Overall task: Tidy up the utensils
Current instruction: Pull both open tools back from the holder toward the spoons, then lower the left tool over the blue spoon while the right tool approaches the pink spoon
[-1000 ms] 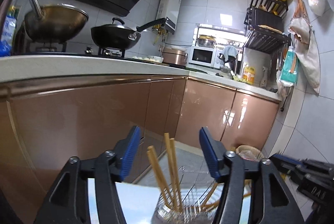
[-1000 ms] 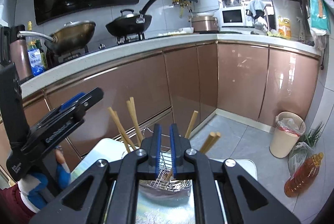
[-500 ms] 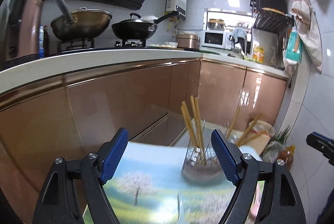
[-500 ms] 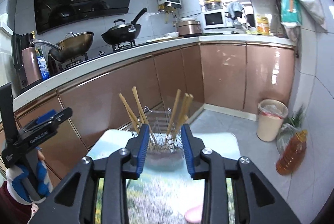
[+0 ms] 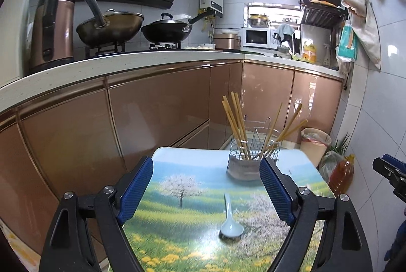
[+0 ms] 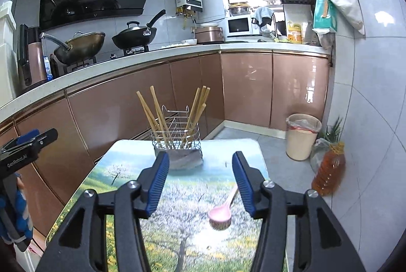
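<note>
A wire utensil holder (image 5: pixel 250 150) with several wooden chopsticks (image 5: pixel 234 119) stands at the far end of a small table with a landscape print (image 5: pixel 177 196); it also shows in the right wrist view (image 6: pixel 177 142). A pale blue spoon (image 5: pixel 229 221) lies on the table between the fingers of my open, empty left gripper (image 5: pixel 206 192). A pink spoon (image 6: pixel 223 208) lies on the table near the right finger of my open, empty right gripper (image 6: pixel 201 182). Both grippers are held back from the holder, above the table.
Brown kitchen cabinets (image 5: pixel 152 109) and a counter with two woks (image 5: pixel 165 31) run behind the table. A bin (image 6: pixel 302 137) and an oil bottle (image 6: pixel 330 170) stand on the floor to the right. The left gripper shows at the left edge of the right wrist view (image 6: pixel 28 145).
Both grippers have pulled back from the holder and risen. The right gripper went from shut to open, and the left opened wider. The two spoons came into view on the table.
</note>
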Available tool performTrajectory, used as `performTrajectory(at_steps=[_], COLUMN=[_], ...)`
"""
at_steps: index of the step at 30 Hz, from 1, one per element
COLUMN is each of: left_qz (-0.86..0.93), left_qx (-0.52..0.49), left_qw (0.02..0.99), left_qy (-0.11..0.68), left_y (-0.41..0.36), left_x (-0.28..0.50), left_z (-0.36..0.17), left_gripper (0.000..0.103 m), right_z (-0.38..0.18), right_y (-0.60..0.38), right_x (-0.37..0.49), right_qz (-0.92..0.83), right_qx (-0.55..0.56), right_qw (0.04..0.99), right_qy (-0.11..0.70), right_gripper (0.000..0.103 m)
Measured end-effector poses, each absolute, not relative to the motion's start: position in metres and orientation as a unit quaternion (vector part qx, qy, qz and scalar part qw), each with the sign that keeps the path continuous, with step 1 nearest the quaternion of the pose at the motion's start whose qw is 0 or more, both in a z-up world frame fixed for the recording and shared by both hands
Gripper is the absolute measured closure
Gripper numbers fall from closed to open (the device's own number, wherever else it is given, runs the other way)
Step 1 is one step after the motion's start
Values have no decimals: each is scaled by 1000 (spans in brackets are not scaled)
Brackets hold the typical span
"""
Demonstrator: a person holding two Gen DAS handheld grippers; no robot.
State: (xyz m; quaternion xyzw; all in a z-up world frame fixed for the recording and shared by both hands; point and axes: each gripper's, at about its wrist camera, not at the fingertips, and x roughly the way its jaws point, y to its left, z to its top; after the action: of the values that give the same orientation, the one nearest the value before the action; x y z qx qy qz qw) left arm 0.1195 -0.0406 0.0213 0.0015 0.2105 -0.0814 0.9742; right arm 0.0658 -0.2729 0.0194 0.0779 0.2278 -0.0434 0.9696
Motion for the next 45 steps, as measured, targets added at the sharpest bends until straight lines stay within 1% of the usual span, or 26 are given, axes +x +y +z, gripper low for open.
performTrajectory(at_steps=[9, 14, 17, 24, 32, 45], left_qz=[-75, -69, -70, -65, -61, -83], left_qx=[3, 7, 14, 18, 20, 24], left_qw=[973, 971, 968, 964, 958, 935], left_qy=[217, 227, 241, 256, 281, 344], left_y=[-25, -22, -23, -23, -26, -43], left_x=[98, 94, 95, 99, 117, 165], left_z=[15, 9, 3, -5, -18, -55], left_gripper=[16, 11, 9, 8, 8, 8], right_z=[6, -3, -10, -24, -39, -74], right_y=[-272, -278, -282, -293, -301, -322], right_x=[46, 37, 34, 34, 43, 80], right_qz=[-51, -63, -69, -77, -81, -90], right_qx=[95, 105, 111, 122, 132, 158], right_qw=[965, 962, 959, 953, 945, 925], right_qy=[238, 244, 252, 268, 286, 335], right_gripper=[53, 52, 49, 49, 49, 48])
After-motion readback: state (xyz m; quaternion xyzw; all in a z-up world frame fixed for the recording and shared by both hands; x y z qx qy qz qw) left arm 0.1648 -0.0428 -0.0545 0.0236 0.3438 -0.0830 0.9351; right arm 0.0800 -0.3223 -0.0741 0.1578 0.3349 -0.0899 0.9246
